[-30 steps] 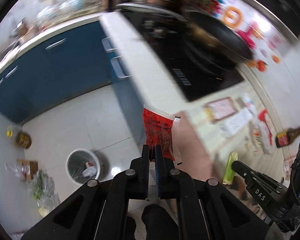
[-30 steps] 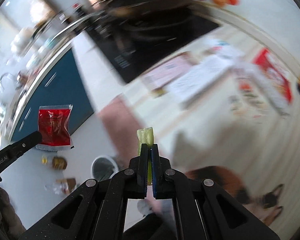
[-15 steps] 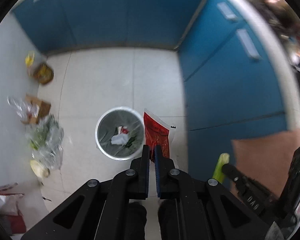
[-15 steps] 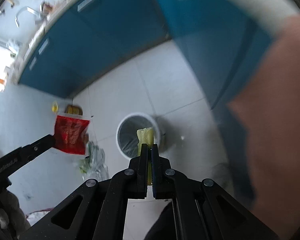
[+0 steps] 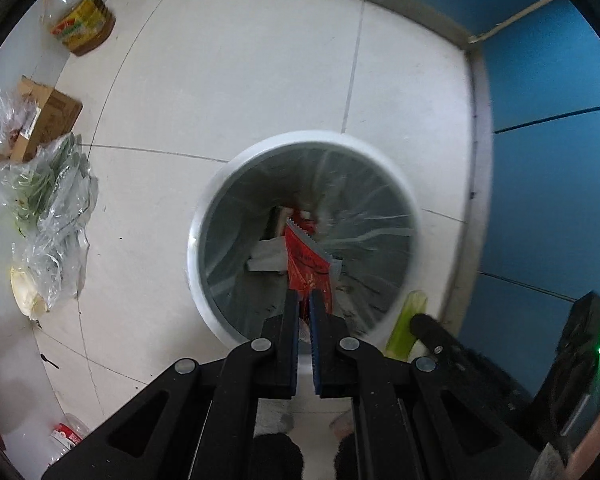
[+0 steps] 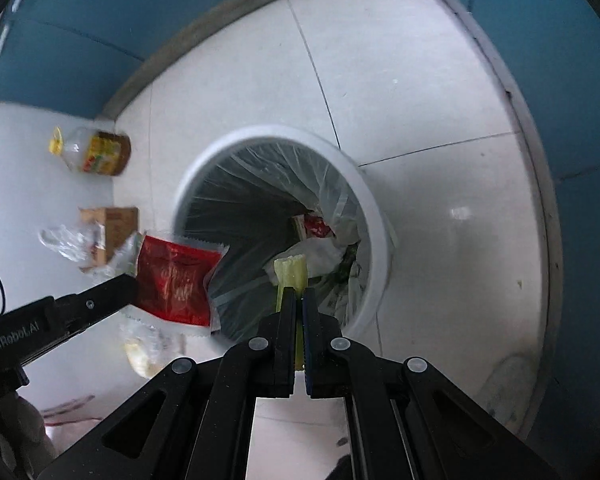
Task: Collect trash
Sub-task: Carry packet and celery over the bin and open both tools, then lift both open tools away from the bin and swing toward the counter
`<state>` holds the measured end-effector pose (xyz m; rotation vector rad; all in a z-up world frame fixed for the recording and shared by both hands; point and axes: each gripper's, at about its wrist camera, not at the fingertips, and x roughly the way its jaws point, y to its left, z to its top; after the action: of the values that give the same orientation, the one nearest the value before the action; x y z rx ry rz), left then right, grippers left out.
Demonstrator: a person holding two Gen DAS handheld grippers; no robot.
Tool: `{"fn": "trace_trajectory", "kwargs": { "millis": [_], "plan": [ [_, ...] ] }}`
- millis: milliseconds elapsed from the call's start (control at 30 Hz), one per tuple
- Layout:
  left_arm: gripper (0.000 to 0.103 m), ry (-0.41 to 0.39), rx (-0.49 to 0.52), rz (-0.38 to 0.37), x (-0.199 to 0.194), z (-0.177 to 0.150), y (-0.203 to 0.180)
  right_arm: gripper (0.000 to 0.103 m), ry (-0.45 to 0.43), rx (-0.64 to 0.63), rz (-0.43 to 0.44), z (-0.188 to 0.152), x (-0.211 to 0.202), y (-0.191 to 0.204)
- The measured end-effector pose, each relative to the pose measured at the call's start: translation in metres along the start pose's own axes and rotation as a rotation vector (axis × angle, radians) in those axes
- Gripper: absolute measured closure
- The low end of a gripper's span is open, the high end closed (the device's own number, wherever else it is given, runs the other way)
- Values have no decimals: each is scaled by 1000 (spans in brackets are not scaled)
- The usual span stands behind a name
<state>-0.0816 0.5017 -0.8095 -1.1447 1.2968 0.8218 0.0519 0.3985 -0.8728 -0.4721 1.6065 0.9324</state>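
Observation:
My left gripper is shut on a red snack wrapper and holds it over the mouth of a white round trash bin lined with a clear bag. My right gripper is shut on a pale green vegetable stalk and holds it over the same bin. The stalk shows at the bin's right rim in the left wrist view. The wrapper and left gripper show at the bin's left rim in the right wrist view. Paper and wrappers lie inside the bin.
On the tiled floor left of the bin lie an oil bottle, a cardboard box and clear plastic bags with greens. Blue cabinets stand close on the right and behind. A small bottle lies at lower left.
Both grippers have swung from the counter down toward the floor and come in close over the bin. Each still holds its item.

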Motion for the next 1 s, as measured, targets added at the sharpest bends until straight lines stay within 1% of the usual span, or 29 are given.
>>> {"fn": "trace_trajectory", "kwargs": {
  "millis": [100, 167, 233, 267, 300, 333, 367, 400, 433, 467, 500, 533, 567, 600, 700, 800, 1000],
  "plan": [
    [99, -5, -7, 5, 7, 3, 7, 100, 5, -57, -35, 13, 21, 6],
    [98, -41, -25, 32, 3, 2, 12, 99, 5, -74, -61, 18, 24, 2],
    [96, -59, -10, 57, -1, 1, 10, 93, 6, -88, -96, 21, 25, 2],
    [95, -65, 2, 86, -3, 0, 9, 78, 3, -91, -108, 22, 24, 3],
    [92, -70, 15, 117, -5, -2, 8, 59, -1, -91, -112, 23, 22, 0],
    [79, -76, 25, 135, -6, -3, 8, 48, -8, -93, -120, 23, 19, 0],
    [66, -87, 32, 153, -9, -5, 9, 45, -14, -99, -132, 22, 14, 0],
    [34, -104, 39, 181, -12, -6, 10, 40, -21, -116, -152, 21, 10, 2],
    [14, -135, 48, 224, -18, -8, 11, 31, -24, -125, -162, 19, 2, 0],
    [13, -173, 59, 275, -25, -11, 12, 25, -27, -139, -178, 17, -2, 0],
    [12, -201, 68, 310, -32, -15, 13, 9, -29, -153, -196, 16, -6, 2],
    [6, -211, 73, 318, -36, -17, 14, 2, -35, -175, -222, 12, -12, 3],
    [2, -215, 74, 316, -39, -20, 16, 1, -43, -192, -242, 9, -18, 5],
    [0, -226, 74, 310, -45, -24, 17, 1, -49, -207, -260, 6, -24, 6],
    [0, -245, 82, 331, -62, -34, 17, 0, -67, -226, -282, -5, -46, 8],
    [0, -257, 65, 330, -81, -46, 17, 0, -86, -234, -302, -14, -69, 12],
    [0, -262, 26, 319, -137, -80, 15, 0, -104, -244, -291, -38, -136, 24]
  ]
}}
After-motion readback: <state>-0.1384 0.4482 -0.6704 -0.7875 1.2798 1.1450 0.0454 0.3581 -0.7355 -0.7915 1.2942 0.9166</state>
